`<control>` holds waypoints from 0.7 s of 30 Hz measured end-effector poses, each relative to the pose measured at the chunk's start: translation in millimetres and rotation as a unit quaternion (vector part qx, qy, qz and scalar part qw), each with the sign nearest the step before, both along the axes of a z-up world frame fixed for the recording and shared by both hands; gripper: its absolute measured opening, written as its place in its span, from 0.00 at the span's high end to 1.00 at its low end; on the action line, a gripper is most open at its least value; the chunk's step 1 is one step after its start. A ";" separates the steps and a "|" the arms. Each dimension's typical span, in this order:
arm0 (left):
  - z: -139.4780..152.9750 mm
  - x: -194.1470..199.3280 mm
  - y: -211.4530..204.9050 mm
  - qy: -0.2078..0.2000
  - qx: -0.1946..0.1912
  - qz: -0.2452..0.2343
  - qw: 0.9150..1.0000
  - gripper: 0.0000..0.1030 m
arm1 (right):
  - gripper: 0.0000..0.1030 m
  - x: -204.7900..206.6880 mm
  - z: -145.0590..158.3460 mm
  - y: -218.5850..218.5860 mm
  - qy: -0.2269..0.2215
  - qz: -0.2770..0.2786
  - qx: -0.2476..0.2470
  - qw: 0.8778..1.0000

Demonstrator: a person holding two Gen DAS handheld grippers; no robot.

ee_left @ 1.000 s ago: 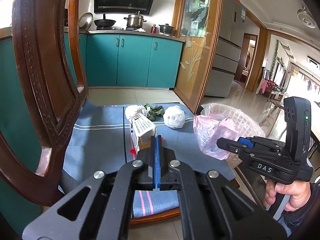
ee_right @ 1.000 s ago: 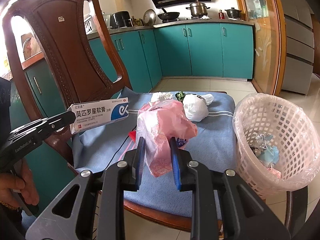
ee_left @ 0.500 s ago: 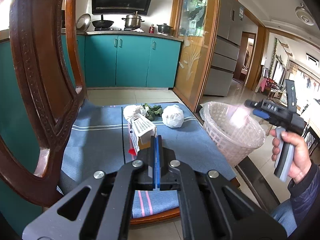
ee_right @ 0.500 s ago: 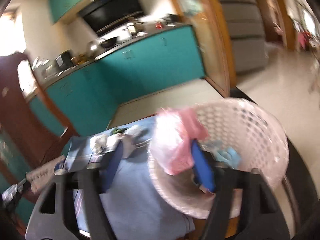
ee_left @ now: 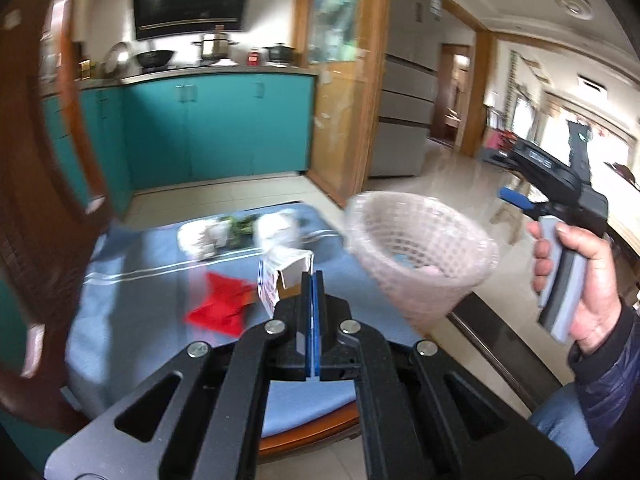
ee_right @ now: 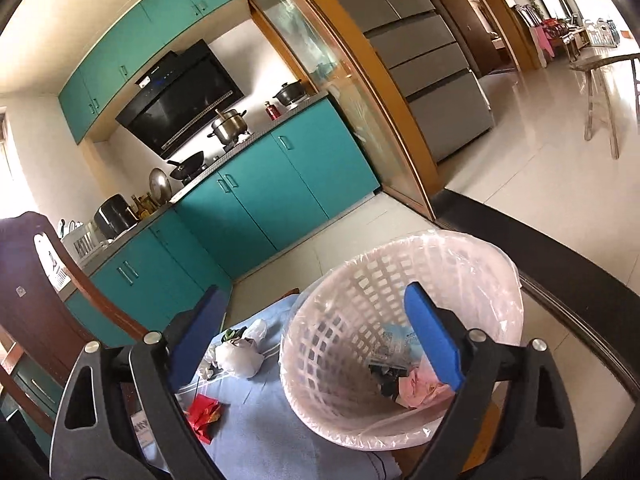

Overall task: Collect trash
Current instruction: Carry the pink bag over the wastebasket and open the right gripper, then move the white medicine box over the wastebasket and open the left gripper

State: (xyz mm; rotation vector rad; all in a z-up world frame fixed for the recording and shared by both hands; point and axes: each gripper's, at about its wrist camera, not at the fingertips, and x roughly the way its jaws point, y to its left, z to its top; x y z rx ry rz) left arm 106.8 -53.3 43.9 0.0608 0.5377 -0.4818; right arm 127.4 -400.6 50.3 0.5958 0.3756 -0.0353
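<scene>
Right gripper released over basket; left gripper carrying carton toward it.

The right gripper (ee_right: 316, 336) is hanging above the white mesh basket (ee_right: 472, 264) with its jaws spread wide; they have just been opening, and nothing is sitting between them. The pink bag (ee_right: 420, 386) is lying inside the basket, on its floor. The left gripper (ee_left: 312, 292) is clenching one end of the white carton (ee_left: 282, 276), whose long axis is running forward from the jaws. From that carton, the basket is lying to the right and slightly ahead, just off the edge of the blue cushion (ee_left: 136, 280). A red wrapper (ee_left: 218, 306) and white crumpled wads (ee_left: 200, 236) are lying on the cushion, left of the basket.
</scene>
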 end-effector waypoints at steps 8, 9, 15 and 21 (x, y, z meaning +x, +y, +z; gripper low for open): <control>33.5 26.3 -134.1 -0.038 0.003 -0.099 0.994 0.99 | 0.14 -12.2 1.8 -25.7 -0.005 -0.043 0.014 0.999; 36.7 31.2 -147.2 -0.041 0.002 -0.106 0.994 0.99 | 0.14 -13.9 1.6 -30.6 -0.006 -0.049 0.020 0.999; 38.9 81.2 -203.2 -0.034 0.000 -0.097 0.995 0.96 | 0.14 -18.1 -1.3 -48.2 -0.010 -0.074 0.040 0.996; -13.2 99.7 -191.0 0.017 0.043 -0.059 0.997 0.04 | 0.14 -12.3 -1.1 -38.9 -0.003 -0.051 0.031 0.998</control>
